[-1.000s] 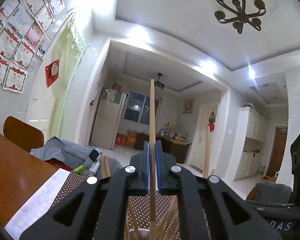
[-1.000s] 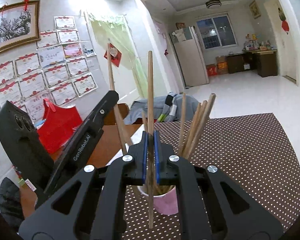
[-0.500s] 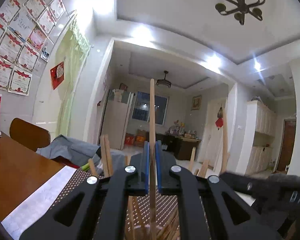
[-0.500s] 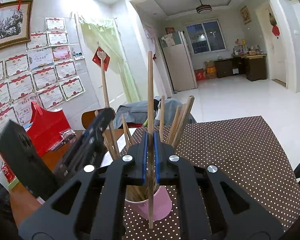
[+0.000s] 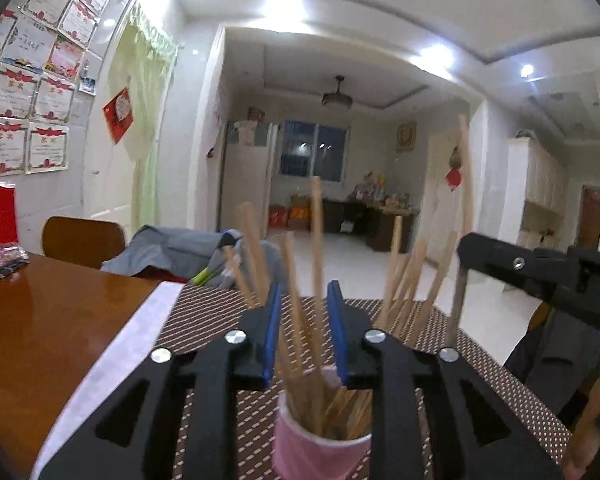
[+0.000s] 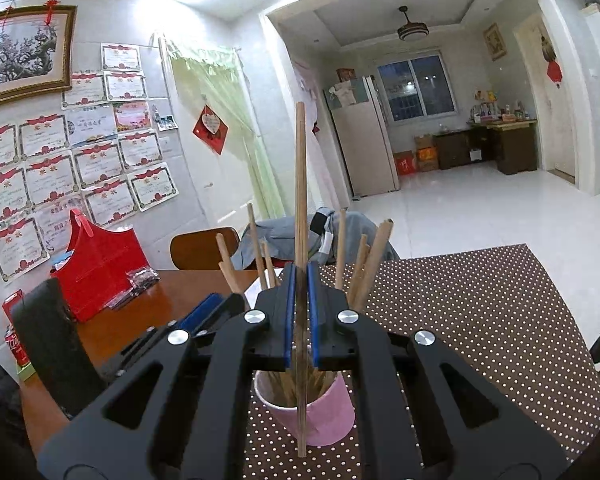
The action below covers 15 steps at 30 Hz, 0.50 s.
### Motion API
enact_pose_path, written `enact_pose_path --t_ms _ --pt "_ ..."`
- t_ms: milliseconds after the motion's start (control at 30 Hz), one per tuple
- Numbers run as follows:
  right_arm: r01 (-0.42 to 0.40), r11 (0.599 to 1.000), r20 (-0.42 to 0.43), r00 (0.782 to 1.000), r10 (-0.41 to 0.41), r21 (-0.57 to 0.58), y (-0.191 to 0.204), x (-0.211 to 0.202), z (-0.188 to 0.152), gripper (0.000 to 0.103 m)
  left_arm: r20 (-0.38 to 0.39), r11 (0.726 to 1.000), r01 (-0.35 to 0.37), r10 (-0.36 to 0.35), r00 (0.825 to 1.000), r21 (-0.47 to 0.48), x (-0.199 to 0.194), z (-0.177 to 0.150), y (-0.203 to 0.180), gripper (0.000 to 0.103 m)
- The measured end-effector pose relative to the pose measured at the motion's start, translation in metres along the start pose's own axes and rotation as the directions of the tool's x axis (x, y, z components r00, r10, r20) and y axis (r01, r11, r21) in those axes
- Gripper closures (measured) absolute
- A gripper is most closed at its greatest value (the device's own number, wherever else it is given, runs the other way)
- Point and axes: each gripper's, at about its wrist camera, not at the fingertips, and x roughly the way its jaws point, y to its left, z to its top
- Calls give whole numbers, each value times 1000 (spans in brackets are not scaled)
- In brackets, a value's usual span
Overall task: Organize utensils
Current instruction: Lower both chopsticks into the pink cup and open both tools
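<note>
Right tool (image 6: 299, 308) grips one upright chopstick (image 6: 300, 184) above the pink cup (image 6: 320, 412) of chopsticks; left tool (image 5: 303, 320) hangs released over it. Cup stands on a dotted mat (image 6: 480, 320) covering the wooden surface (image 5: 40, 328), certificates (image 6: 60, 172) beyond.

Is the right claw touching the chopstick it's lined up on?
Touching. The right wrist view shows the right claw with both blue pads closed against the upright chopstick, above the pink cup.

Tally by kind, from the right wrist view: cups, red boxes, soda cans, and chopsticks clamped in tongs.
Pink round cup: 1
Red handled box: 1
Red soda can: 1
Wooden chopstick clamped in right tongs: 1
Total: 4
</note>
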Motion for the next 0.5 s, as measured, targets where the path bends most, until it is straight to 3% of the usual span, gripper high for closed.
enact_pose_path --t_ms 67,167,500 --pt "-1 1000 16 1000 1 -3 0 -5 -1 96 -40 1000 -16 16 999 -3 -3 4 5 70" --pt "5 1000 49 999 -4 -10 6 -10 1 96 -75 999 -34 33 997 -7 -6 10 14 70" --pt "84 996 190 979 -75 -36 29 -12 6 96 -61 998 -60 60 996 4 -11 21 27 63"
